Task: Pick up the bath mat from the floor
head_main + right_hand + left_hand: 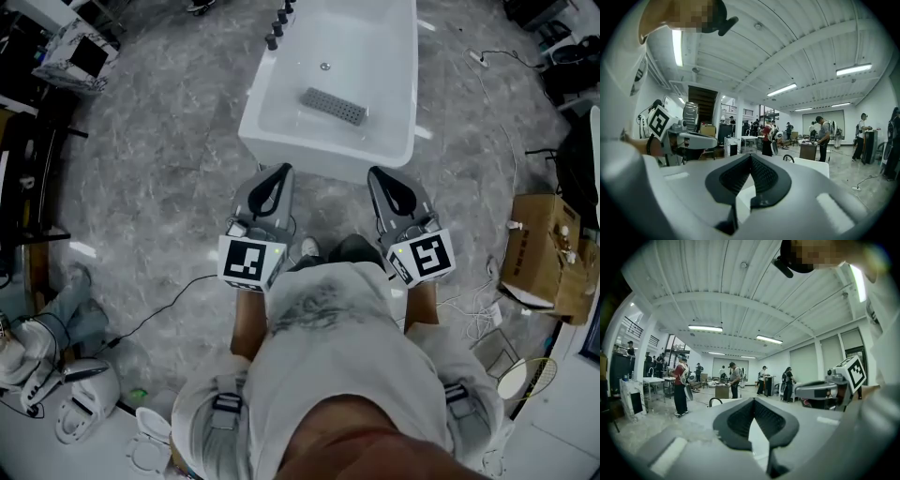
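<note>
A small grey ribbed mat [334, 106] lies inside the white bathtub [319, 157], straight ahead of me in the head view. My left gripper [278, 172] and right gripper [380, 175] are held side by side at waist height and point level toward the tub's near end. Both are short of the tub, and neither has anything in it. Seen from its own camera, the left gripper [753, 399] has its dark pads meeting at the tip, and so does the right gripper [750, 155]. Neither gripper view shows the mat.
Black taps [278, 26] stand at the tub's far left corner. Cardboard boxes [542, 253] and loose cables [487, 309] lie on the marble floor at the right. White toilet parts [82, 405] sit at lower left. Several people [680, 385] stand in the hall beyond.
</note>
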A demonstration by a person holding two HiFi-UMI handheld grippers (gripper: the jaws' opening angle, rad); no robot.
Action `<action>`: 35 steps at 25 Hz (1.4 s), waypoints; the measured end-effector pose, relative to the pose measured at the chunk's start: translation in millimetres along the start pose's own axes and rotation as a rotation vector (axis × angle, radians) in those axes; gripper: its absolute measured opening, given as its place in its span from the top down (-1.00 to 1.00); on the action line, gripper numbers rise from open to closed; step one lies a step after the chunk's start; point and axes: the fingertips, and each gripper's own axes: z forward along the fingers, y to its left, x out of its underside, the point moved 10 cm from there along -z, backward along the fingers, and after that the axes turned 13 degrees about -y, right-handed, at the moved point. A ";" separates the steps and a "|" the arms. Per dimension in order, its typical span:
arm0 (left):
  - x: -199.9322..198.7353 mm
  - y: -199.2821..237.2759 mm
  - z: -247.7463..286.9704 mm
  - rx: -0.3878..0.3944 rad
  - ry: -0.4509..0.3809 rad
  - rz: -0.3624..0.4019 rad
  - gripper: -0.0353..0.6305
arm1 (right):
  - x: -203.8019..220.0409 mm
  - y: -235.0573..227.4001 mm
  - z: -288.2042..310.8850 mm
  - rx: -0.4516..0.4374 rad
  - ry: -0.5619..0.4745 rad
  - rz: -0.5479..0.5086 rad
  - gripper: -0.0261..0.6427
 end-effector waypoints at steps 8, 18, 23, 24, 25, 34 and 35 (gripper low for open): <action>14.1 20.4 58.1 0.092 0.018 -0.006 0.88 | 12.6 -37.5 12.8 0.126 0.014 0.009 0.92; 28.8 56.4 146.2 0.079 0.069 -0.001 0.88 | 36.1 -117.4 73.8 0.134 0.018 0.052 0.92; 38.5 62.4 200.0 0.073 0.095 -0.010 0.88 | 44.0 -167.6 100.3 0.112 0.018 0.065 0.92; 40.8 63.7 210.4 0.072 0.101 -0.010 0.88 | 45.8 -178.0 104.5 0.111 0.018 0.069 0.92; 42.9 65.3 220.9 0.071 0.107 -0.008 0.88 | 47.8 -188.2 108.5 0.112 0.022 0.075 0.92; 57.1 85.9 293.2 0.083 0.140 0.020 0.88 | 66.9 -247.2 141.5 0.124 0.061 0.135 0.92; 60.3 87.8 298.5 0.086 0.150 0.018 0.88 | 69.9 -250.8 144.0 0.127 0.056 0.141 0.92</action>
